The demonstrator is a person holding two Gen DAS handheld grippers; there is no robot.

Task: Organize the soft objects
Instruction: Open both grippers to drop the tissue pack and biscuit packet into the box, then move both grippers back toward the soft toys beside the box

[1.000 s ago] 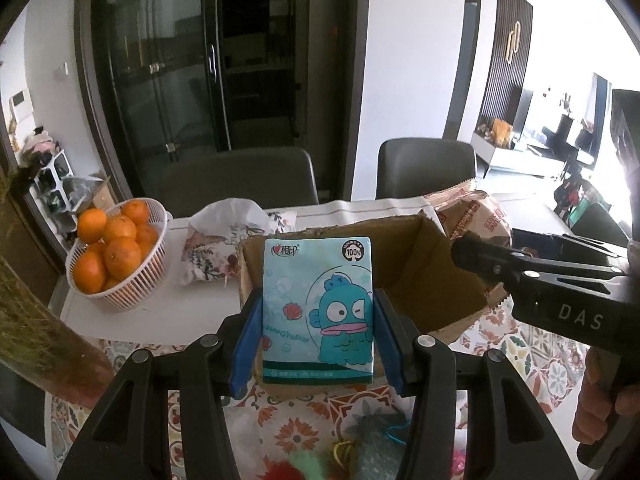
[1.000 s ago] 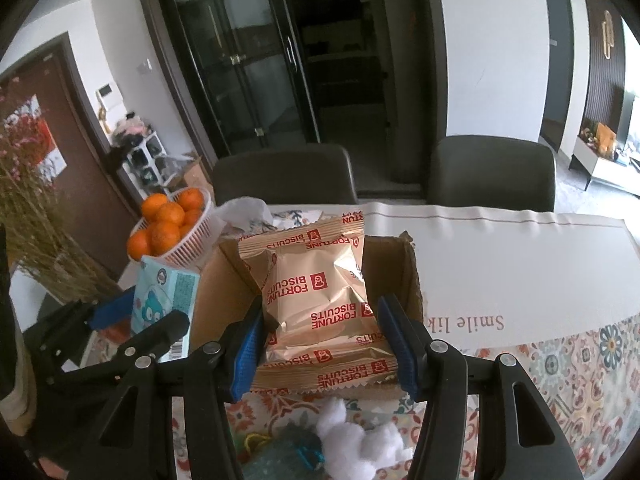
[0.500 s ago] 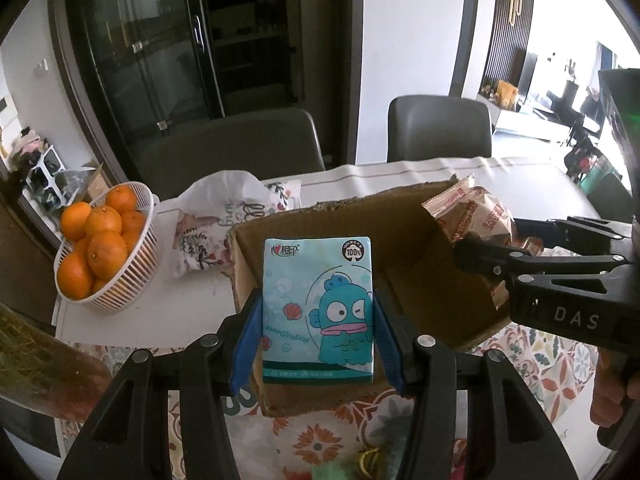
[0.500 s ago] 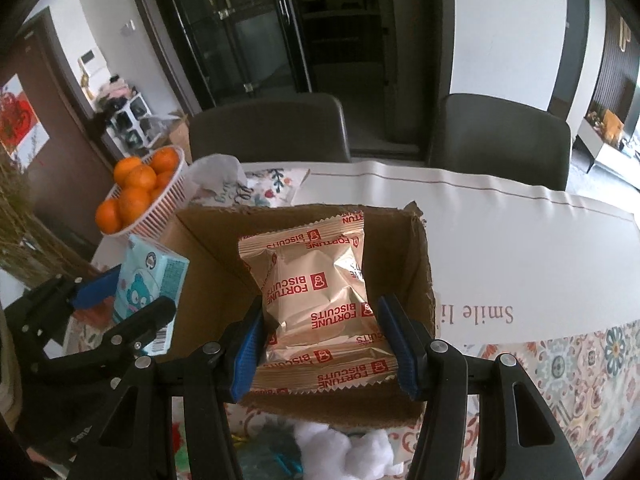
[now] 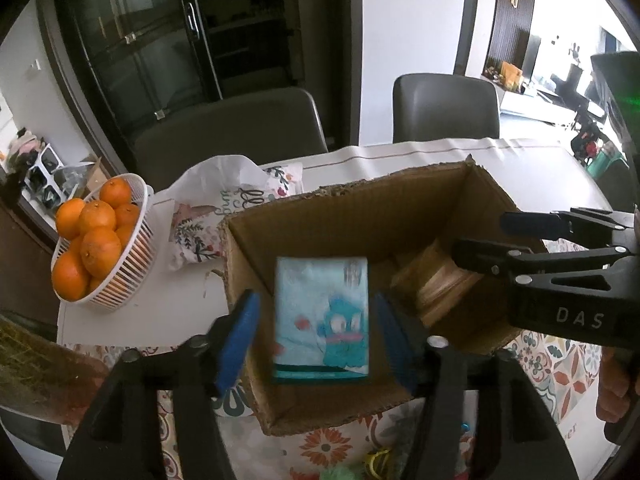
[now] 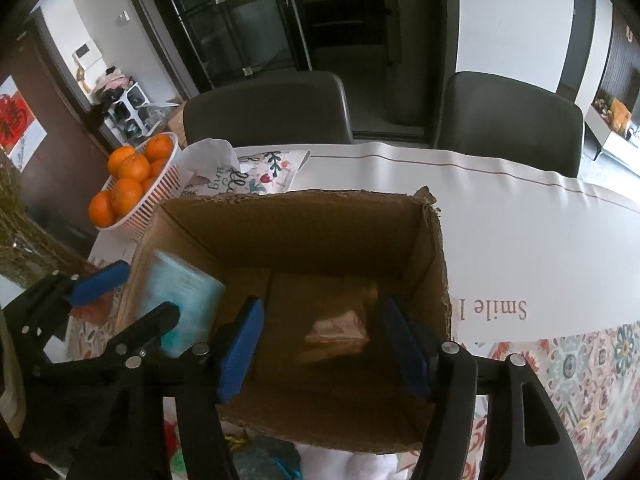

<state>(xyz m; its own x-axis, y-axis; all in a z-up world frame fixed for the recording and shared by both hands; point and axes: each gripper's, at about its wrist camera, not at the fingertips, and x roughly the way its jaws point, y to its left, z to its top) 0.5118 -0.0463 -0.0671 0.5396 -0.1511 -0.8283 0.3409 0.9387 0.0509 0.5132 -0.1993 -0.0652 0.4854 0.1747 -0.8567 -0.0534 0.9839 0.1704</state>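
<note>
Above an open cardboard box [image 5: 472, 200] hangs my left gripper [image 5: 316, 300], its jaws opening. A blue cartoon tissue pack [image 5: 320, 320] sits blurred between the blue pads, with a gap on each side, low inside the box. My right gripper [image 6: 322, 308] is over the same box [image 6: 296, 216], jaws opening too. The gold biscuit pack [image 6: 340, 328] lies blurred below them in the box, free of the pads. Each view shows the other gripper: the right gripper [image 5: 492, 240] beside the biscuit pack [image 5: 432, 284], the left gripper [image 6: 144, 292] around the tissue pack [image 6: 184, 300].
A white basket of oranges [image 5: 92, 248] and a floral cloth bag [image 5: 224, 208] stand left of the box on the white table runner [image 6: 520, 216]. Two grey chairs [image 6: 272, 108] are behind the table. Fluffy toys [image 5: 340, 472] lie at the near edge. A hand [image 5: 612, 392] shows at right.
Both grippers sank lower over the box and their jaws widened. The tissue pack and the biscuit pack slipped free of the pads and dropped into the box.
</note>
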